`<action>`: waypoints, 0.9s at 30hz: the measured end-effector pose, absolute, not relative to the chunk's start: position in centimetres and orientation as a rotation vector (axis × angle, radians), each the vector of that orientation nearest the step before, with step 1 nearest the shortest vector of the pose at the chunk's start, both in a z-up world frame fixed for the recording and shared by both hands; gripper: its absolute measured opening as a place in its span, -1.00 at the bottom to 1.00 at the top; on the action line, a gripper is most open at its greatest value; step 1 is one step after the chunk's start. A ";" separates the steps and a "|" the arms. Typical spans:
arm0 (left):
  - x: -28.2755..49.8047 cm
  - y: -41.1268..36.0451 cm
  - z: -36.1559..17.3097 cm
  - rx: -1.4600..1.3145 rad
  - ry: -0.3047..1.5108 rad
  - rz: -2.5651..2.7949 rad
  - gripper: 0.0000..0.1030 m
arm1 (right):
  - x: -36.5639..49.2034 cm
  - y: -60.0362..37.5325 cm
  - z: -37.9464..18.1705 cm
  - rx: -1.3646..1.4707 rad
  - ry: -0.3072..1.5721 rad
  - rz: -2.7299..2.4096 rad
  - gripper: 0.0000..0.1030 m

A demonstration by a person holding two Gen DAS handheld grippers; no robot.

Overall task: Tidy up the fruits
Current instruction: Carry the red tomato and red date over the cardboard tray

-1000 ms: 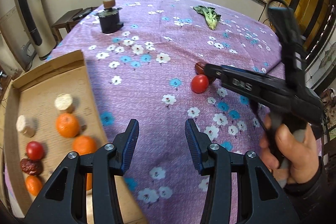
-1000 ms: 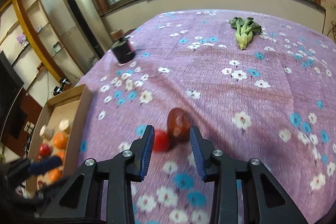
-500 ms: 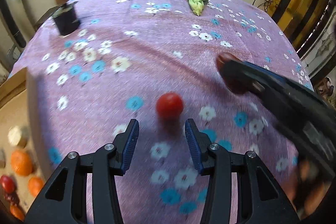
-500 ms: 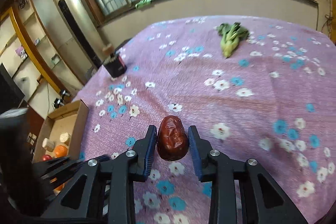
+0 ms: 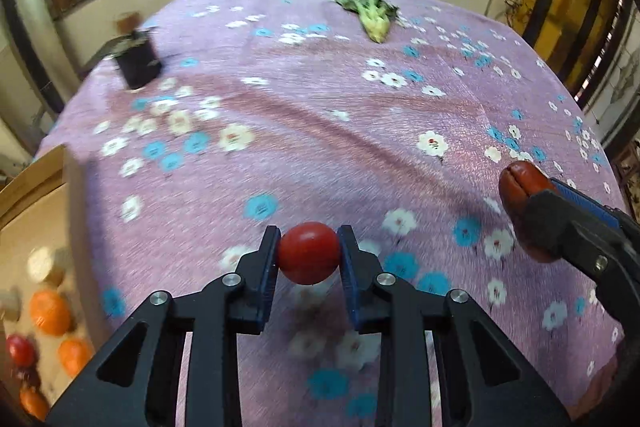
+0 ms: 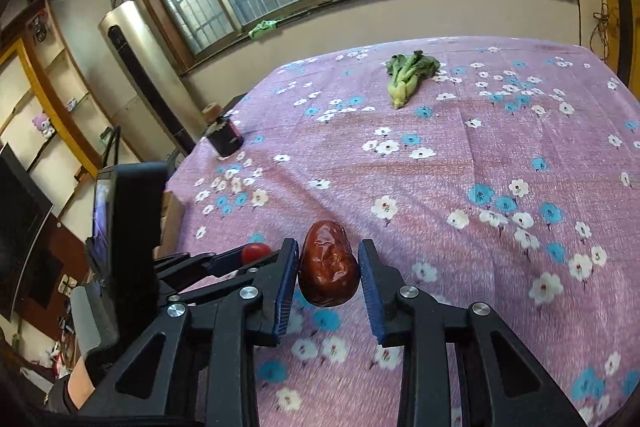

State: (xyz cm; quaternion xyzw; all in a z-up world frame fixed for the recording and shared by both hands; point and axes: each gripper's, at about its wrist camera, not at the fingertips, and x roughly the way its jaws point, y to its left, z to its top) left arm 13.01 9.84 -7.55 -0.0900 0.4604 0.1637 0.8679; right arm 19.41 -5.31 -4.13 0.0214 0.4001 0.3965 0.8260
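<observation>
A small red tomato (image 5: 308,253) sits between the blue pads of my left gripper (image 5: 309,243), whose jaws are closing onto it with both pads touching its sides just above the flowered purple cloth (image 5: 360,131). My right gripper (image 6: 328,251) is shut on a wrinkled dark red date (image 6: 328,273), held clear of the cloth. In the left wrist view the date (image 5: 520,183) and right gripper (image 5: 534,213) appear at the right edge. In the right wrist view the left gripper (image 6: 260,259) and tomato (image 6: 256,251) lie just left of the date.
A cardboard box (image 5: 24,187) at the table's left edge holds oranges (image 5: 50,311), a red fruit (image 5: 20,349) and pale pieces. A black jar (image 5: 138,63) stands far left, a leafy green vegetable (image 5: 372,15) at the far side. Windows and wall lie beyond.
My left gripper moved right from the box to the tomato and shut its jaws on it. My right gripper closed on the date and lifted it off the cloth.
</observation>
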 end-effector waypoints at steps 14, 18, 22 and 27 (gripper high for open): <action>4.8 11.9 -3.8 -0.191 0.874 0.461 -0.49 | 14.2 -3.3 -2.8 -0.045 0.817 0.922 -0.39; 3.2 12.4 -3.3 -0.198 0.858 0.485 -0.49 | 12.8 -2.6 -2.2 -0.076 0.796 0.948 -0.39; 1.6 12.8 -2.7 -0.199 0.843 0.502 -0.49 | 11.6 -2.0 -1.8 -0.095 0.785 0.976 -0.39; -0.4 13.5 -2.1 -0.195 0.819 0.534 -0.49 | 10.0 -1.0 -1.6 -0.127 0.774 1.011 -0.39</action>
